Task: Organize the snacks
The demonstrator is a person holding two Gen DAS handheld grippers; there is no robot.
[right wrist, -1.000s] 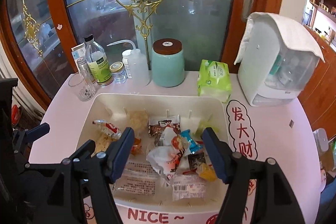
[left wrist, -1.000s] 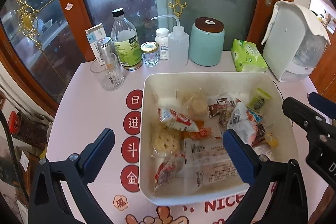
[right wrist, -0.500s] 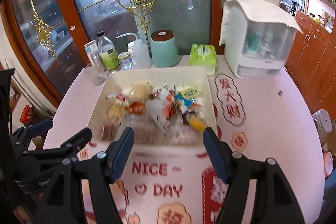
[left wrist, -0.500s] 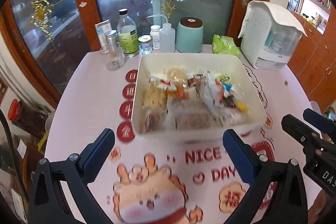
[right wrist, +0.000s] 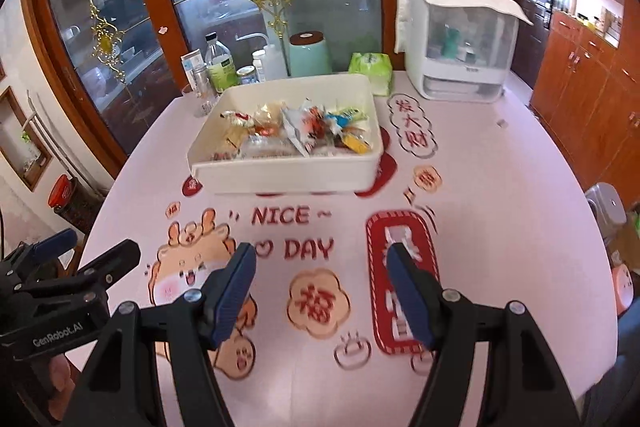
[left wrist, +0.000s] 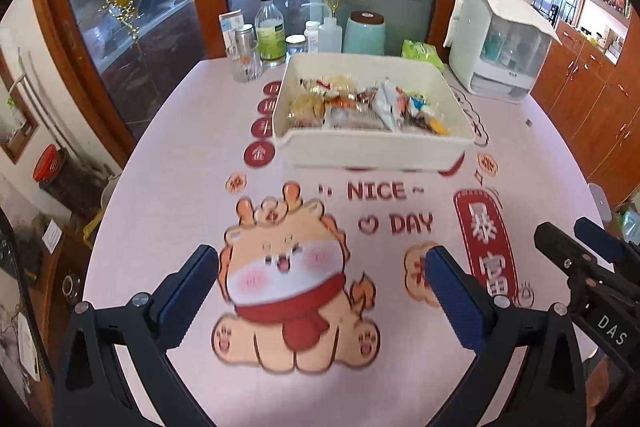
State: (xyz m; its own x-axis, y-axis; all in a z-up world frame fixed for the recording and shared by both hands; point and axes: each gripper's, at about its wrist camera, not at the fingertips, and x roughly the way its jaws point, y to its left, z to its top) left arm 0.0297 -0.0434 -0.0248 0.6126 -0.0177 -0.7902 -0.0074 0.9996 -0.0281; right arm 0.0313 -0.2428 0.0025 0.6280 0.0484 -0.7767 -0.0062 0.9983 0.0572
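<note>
Left wrist view: left claw (left wrist: pixel 320 291) spread, empty, well short of the white bin (left wrist: pixel 372 149) holding the snacks (left wrist: pixel 360 105). Right wrist view: right claw (right wrist: pixel 322 297) also spread, empty. Packets look light, crinkly, slippery; best pinched by a sealed edge.
</note>
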